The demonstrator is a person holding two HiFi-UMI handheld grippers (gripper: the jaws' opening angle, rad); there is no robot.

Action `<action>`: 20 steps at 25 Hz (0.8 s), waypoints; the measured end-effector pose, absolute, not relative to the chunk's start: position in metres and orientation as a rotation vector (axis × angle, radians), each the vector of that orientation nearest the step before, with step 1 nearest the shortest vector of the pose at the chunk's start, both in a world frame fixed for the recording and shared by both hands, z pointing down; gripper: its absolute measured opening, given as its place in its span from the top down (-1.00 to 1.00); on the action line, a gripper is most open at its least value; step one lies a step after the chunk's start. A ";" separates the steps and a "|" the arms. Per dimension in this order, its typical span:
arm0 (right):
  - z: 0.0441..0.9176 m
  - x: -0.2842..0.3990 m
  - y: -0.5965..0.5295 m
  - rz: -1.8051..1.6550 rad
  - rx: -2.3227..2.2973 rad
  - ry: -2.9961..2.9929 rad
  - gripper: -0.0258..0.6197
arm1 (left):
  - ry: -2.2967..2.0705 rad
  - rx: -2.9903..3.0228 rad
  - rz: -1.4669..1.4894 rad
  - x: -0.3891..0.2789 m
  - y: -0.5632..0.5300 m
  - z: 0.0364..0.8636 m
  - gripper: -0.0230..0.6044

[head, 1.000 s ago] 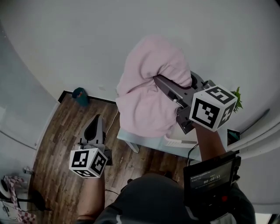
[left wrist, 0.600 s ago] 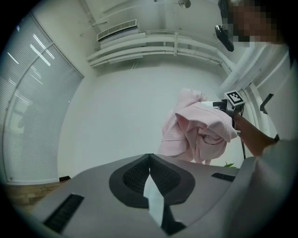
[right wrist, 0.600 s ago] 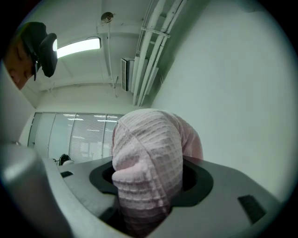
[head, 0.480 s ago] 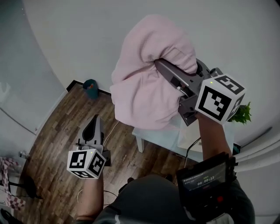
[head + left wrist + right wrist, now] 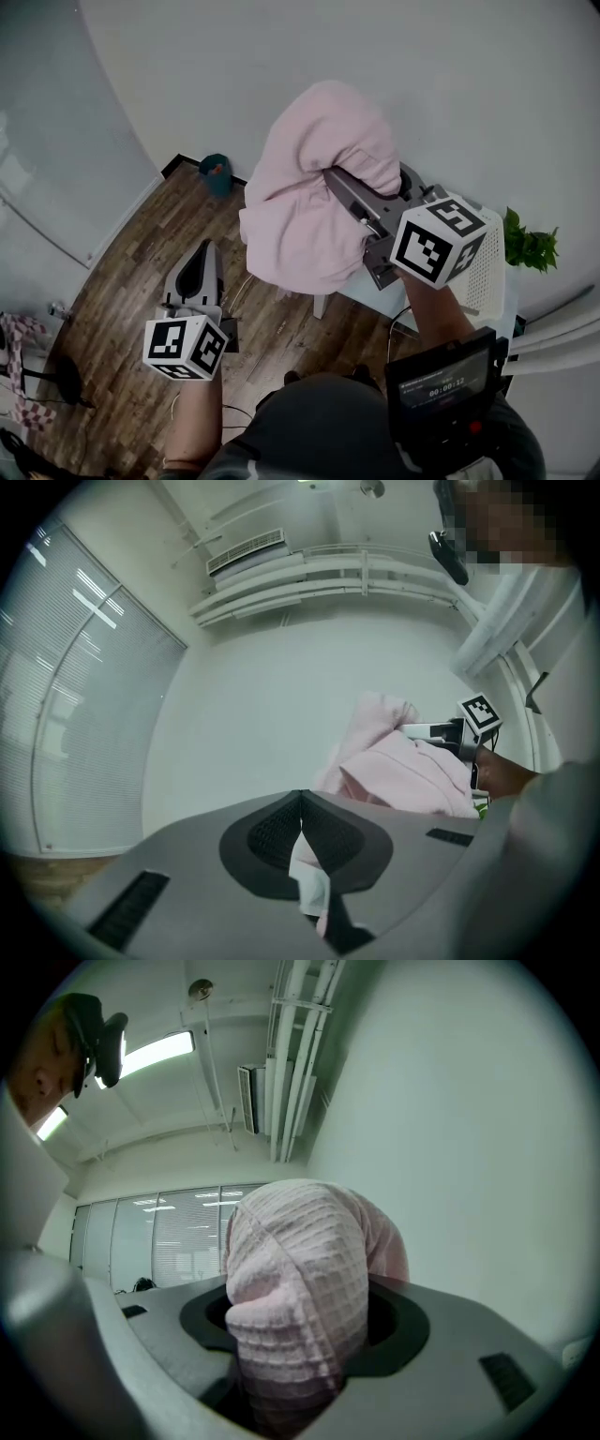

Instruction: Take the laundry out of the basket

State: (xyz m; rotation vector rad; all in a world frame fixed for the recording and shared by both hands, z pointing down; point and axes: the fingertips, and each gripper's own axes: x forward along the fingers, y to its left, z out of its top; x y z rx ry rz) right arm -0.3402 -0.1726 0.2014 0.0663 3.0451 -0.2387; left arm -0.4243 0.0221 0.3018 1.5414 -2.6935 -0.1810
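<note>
The right tongs (image 5: 336,178) are clamped on a pink towel (image 5: 309,216), lifted clear of the white perforated basket (image 5: 485,270) and hanging out to that basket's left in the head view, in front of the pale wall. The cloth is soft cotton with a waffle weave; the small square cells show plainly in the right gripper view, where a thick fold stands upright between the jaws and rises above them to a rounded crown. In the head view the bundle is a plump, crumpled lump, longer than wide. Its long axis runs from the domed top by the wall down to loose, drooping folds at the lower left, over the wood-plank floor (image 5: 122,309). The left tongs (image 5: 204,255) are held low and well apart from the towel, their dark ribbed pads pressed together at the tips, gripping nothing. A leafy green plant (image 5: 530,248) stands just beside the basket.
</note>
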 end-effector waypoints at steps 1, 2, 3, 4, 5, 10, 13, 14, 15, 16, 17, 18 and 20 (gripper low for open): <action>0.209 -0.343 -0.174 -0.238 0.073 3.054 0.01 | -2.694 1.534 -0.179 -0.426 0.017 0.302 0.90; 0.216 -0.345 -0.178 -0.238 0.082 3.069 0.01 | -2.696 1.525 -0.180 -0.428 0.010 0.301 0.90; 0.224 -0.348 -0.181 -0.244 0.093 3.085 0.01 | -2.698 1.517 -0.183 -0.429 0.003 0.300 0.90; 0.231 -0.350 -0.183 -0.257 0.105 3.100 0.01 | -2.699 1.513 -0.185 -0.430 -0.003 0.299 0.90; 0.237 -0.352 -0.183 -0.274 0.113 3.111 0.01 | -2.700 1.512 -0.184 -0.430 -0.007 0.299 0.90; 0.268 -0.347 -0.164 -0.288 0.101 3.144 0.01 | -2.672 1.530 -0.170 -0.420 -0.011 0.311 0.90; 0.286 -0.336 -0.166 -0.296 0.110 3.174 0.01 | -2.644 1.553 -0.150 -0.407 -0.026 0.319 0.90; 0.290 -0.334 -0.167 -0.309 0.114 3.179 0.01 | -2.641 1.556 -0.147 -0.405 -0.029 0.320 0.90; 0.293 -0.331 -0.166 -0.321 0.118 3.182 0.01 | -2.639 1.555 -0.147 -0.404 -0.031 0.321 0.90; 0.296 -0.328 -0.165 -0.328 0.122 3.182 0.01 | -2.638 1.551 -0.148 -0.404 -0.033 0.322 0.90; 0.298 -0.324 -0.164 -0.326 0.128 3.183 0.01 | -2.637 1.546 -0.150 -0.404 -0.034 0.324 0.90; 0.301 -0.321 -0.162 -0.316 0.133 3.185 0.01 | -2.637 1.540 -0.151 -0.403 -0.035 0.325 0.90; 0.304 -0.314 -0.159 -0.289 0.145 3.190 0.01 | -2.635 1.533 -0.148 -0.399 -0.037 0.327 0.90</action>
